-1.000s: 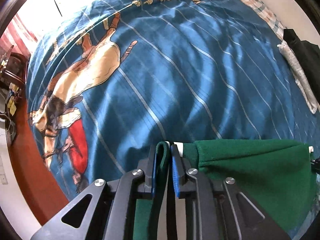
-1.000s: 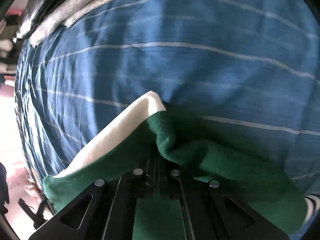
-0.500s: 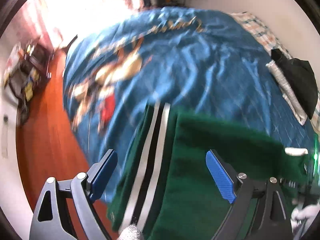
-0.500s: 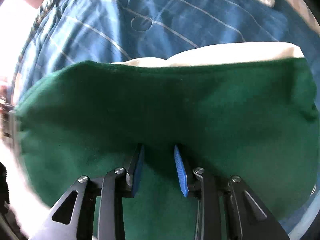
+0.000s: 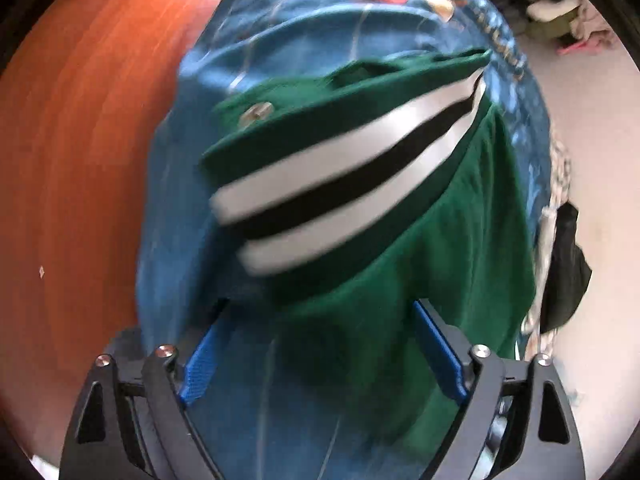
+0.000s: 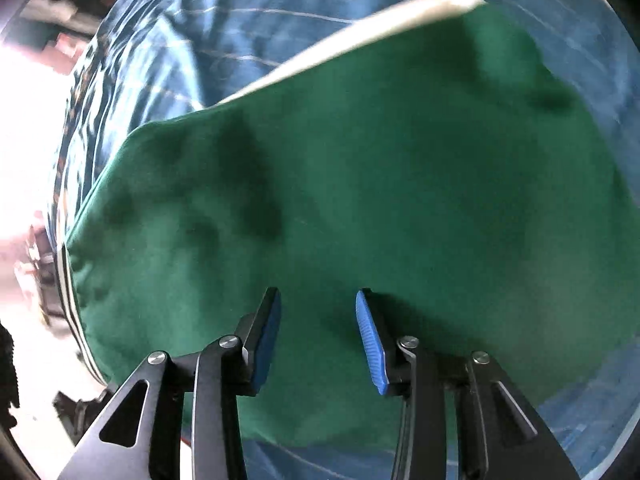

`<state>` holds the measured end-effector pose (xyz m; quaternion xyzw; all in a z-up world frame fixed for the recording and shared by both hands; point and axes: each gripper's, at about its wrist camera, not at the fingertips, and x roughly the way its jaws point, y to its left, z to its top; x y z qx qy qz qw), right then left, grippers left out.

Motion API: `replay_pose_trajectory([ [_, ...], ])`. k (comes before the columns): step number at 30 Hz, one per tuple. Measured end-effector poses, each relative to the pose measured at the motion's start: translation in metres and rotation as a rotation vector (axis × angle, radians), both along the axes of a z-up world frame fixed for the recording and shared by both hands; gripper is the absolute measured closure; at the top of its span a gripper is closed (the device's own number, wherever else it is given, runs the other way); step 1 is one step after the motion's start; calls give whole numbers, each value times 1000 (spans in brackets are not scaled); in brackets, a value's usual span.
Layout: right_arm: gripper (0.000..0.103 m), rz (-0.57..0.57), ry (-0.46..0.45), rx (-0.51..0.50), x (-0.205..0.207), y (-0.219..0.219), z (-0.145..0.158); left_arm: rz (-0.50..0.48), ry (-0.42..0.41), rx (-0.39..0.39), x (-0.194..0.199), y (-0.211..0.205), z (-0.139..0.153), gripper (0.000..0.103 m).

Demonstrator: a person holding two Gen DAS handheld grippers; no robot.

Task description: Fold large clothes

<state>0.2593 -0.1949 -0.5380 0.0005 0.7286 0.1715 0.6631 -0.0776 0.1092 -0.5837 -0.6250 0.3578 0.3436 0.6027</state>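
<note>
**Both grippers off the green garment, which lies on the bed**

Your left gripper (image 5: pixel 320 352) has its jaws spread wide, though they have just been closing a little; nothing is pinched between the blue pads (image 5: pixel 198 364) — the green garment (image 5: pixel 420 264) lies below them on the blue bedspread (image 5: pixel 248 52). Its white-and-black striped band (image 5: pixel 344 184) runs slantwise across the left wrist view, with a round snap button (image 5: pixel 256 111) on the green flap just above the band.

Your right gripper (image 6: pixel 318 332) is partly open and its jaws have just been opening further. The garment (image 6: pixel 360 184) spreads flat beneath it, apart from the pads, with a cream edge (image 6: pixel 360 28) showing along its far side.

Orange-brown wooden floor (image 5: pixel 80 160) shows beside the bed in the left view, and a dark piece of clothing (image 5: pixel 568 268) lies at the bed's right edge. No containers are visible — only the bed bears things.
</note>
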Motion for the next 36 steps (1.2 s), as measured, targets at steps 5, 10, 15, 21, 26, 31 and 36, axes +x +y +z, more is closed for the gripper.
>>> replay_pose_trajectory([
  [5,62,-76,11,5,-8,-23,-2,13,95,189,36,30,9,59],
  [10,62,-73,19,41,-19,-29,9,-80,29,365,68,54,55,81],
  [15,62,-45,20,77,-21,-18,19,-101,-159,330,77,86,43,80],
  [21,61,-47,27,67,-15,-26,21,-60,-258,190,73,96,-23,47],
  [26,61,-70,39,65,-10,-33,13,-107,-127,352,104,95,3,76],
  [31,61,-91,50,78,-13,-40,18,-145,-103,516,123,107,73,82],
  [36,61,-139,55,146,-26,-54,30,-234,-117,741,116,122,169,82],
])
